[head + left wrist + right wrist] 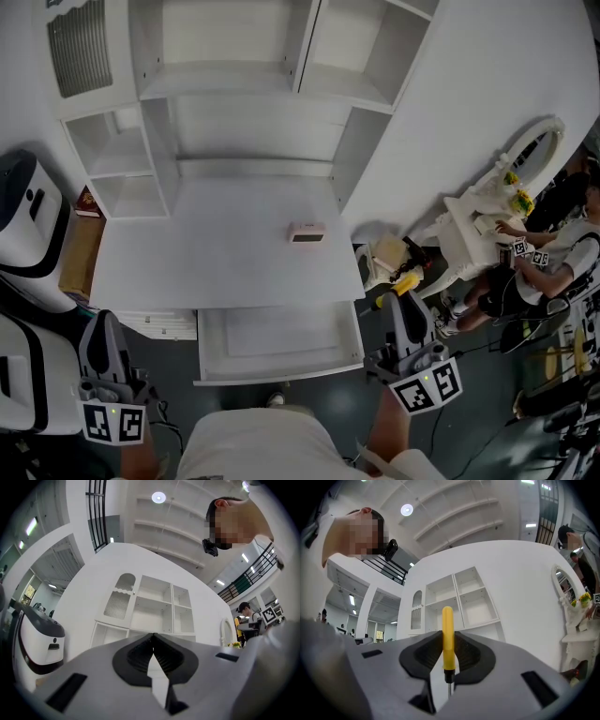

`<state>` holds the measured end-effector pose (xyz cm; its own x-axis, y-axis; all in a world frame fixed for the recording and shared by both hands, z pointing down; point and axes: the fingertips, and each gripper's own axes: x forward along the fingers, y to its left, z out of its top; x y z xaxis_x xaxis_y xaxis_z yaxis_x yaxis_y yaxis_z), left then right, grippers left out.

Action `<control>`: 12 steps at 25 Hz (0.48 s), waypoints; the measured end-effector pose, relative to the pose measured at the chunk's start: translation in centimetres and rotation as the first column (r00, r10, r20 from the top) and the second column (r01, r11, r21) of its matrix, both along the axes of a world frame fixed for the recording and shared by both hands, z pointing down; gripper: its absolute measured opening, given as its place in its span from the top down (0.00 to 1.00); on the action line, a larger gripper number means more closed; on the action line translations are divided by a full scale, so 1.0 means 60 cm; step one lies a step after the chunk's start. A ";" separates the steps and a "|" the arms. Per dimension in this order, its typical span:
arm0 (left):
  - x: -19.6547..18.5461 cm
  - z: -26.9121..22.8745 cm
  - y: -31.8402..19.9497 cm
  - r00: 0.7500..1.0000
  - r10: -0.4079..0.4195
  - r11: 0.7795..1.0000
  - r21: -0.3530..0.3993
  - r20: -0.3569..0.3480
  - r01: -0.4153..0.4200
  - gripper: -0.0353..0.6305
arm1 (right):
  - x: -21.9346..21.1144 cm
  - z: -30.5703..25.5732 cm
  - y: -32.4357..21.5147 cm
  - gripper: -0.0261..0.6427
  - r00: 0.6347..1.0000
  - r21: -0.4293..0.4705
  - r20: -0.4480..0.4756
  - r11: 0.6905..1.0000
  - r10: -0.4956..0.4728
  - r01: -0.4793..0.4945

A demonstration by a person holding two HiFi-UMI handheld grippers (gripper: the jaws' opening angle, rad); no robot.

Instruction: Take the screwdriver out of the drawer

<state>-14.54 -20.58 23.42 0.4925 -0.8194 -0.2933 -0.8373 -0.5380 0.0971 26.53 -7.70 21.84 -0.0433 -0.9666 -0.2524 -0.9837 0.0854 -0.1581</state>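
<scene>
A white desk (187, 258) with an open shelf unit (234, 89) along its back edge fills the head view. Under its front edge a shallow white drawer (281, 373) stands pulled out. The left gripper (153, 637) has its jaws pressed together at the tips, holding nothing. The right gripper (405, 305), off the drawer's front right corner, pinches a yellow-handled screwdriver (447, 637). A small pink box (307, 232) sits near the desktop's right edge.

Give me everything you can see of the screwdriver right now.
The screwdriver has a smooth yellow handle that looks like plastic, with a rounded end, a black collar and a thin metal shaft. In the right gripper view it stands upright, handle end up. The pads of the right hand-held gripper clamp it on the lower handle. Nothing else touches it, and its tip cannot be seen.
</scene>
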 end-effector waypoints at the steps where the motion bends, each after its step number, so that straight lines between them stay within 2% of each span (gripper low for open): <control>1: -0.006 0.002 0.000 1.000 -0.009 1.000 -0.003 0.002 0.009 0.92 | 0.001 0.002 0.004 0.83 1.000 -0.002 0.008 1.000 0.004 -0.004; 5: -0.020 0.014 0.000 0.999 -0.029 0.999 -0.017 0.015 0.030 0.92 | -0.001 0.011 0.010 0.83 1.000 -0.020 -0.013 0.999 0.027 -0.028; 8: -0.019 0.022 0.000 0.998 -0.041 0.999 -0.013 0.051 0.041 0.92 | -0.002 0.012 0.017 0.83 0.997 -0.025 -0.040 0.998 0.059 -0.060; 12: -0.026 0.028 0.000 0.997 -0.048 0.999 -0.014 0.067 0.049 0.92 | -0.006 0.019 0.018 0.83 0.999 -0.031 -0.013 0.998 0.053 -0.053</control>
<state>-16.08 -20.56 25.11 0.4702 -0.8472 -0.2475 -0.8673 -0.4954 0.0481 26.19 -6.63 23.01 0.0054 -0.9751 -0.2218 -0.9886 0.0281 -0.1478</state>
